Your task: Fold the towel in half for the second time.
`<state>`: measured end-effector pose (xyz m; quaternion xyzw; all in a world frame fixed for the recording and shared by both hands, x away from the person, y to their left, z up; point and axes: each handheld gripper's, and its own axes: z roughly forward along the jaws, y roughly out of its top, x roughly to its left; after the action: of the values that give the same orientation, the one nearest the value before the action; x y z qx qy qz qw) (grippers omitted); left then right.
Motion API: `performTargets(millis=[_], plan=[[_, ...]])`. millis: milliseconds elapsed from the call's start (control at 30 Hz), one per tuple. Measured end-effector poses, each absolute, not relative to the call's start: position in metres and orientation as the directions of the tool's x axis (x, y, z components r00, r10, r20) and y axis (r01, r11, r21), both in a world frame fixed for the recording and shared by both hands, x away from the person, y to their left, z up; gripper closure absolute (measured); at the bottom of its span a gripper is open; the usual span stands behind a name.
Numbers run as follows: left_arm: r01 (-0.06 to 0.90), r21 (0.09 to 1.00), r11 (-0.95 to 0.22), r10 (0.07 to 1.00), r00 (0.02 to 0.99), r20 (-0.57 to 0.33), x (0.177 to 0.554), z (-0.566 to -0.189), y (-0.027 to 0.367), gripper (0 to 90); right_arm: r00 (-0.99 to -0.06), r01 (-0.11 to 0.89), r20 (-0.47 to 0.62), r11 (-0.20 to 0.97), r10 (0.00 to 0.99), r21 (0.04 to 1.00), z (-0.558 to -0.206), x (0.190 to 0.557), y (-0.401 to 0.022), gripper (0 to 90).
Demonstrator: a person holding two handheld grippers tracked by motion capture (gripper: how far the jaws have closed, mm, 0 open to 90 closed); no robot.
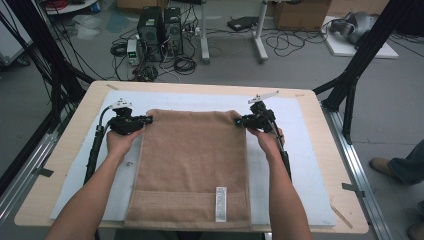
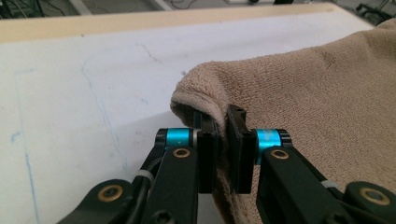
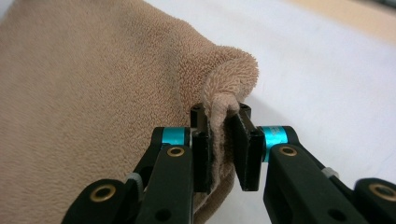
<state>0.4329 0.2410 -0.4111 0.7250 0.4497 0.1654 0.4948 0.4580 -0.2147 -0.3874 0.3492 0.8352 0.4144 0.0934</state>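
Note:
A tan towel (image 1: 192,165) lies lengthwise on the white mat (image 1: 295,150), with a white label near its front edge. My left gripper (image 1: 148,119) is shut on the towel's far left corner (image 2: 201,93), the cloth pinched between its black pads. At the far right corner (image 3: 231,79) my right gripper (image 1: 239,121) is shut on the towel too, a fold bunched between its pads. Both corners are lifted slightly off the mat.
The mat covers a wooden table (image 1: 320,115) with black frame posts at both sides. Computers and cables (image 1: 160,35) sit on the floor beyond the far edge. A person's shoe (image 1: 382,164) shows at the right.

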Motion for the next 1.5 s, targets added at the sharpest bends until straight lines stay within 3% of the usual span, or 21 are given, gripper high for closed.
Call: performTargets(millis=[233,800,1500], plan=[[0.425,0.896,-0.127,0.798,0.58,-0.162,0.442,-0.377,0.237,83.3,-0.728,0.478,0.126,0.368,0.673,0.797,-0.36,0.462,-0.225,79.4],[0.4,0.891,-0.216,0.742,0.66,-0.117,0.399,-0.381,0.245,83.2,-0.788,0.492,0.198,0.405,0.583,0.77,-0.358,0.43,-0.23,79.1],[0.39,0.854,-0.345,0.657,0.75,-0.077,0.307,-0.426,0.251,81.4,-0.815,0.517,0.248,0.462,0.524,0.72,-0.418,0.351,-0.235,75.4]])
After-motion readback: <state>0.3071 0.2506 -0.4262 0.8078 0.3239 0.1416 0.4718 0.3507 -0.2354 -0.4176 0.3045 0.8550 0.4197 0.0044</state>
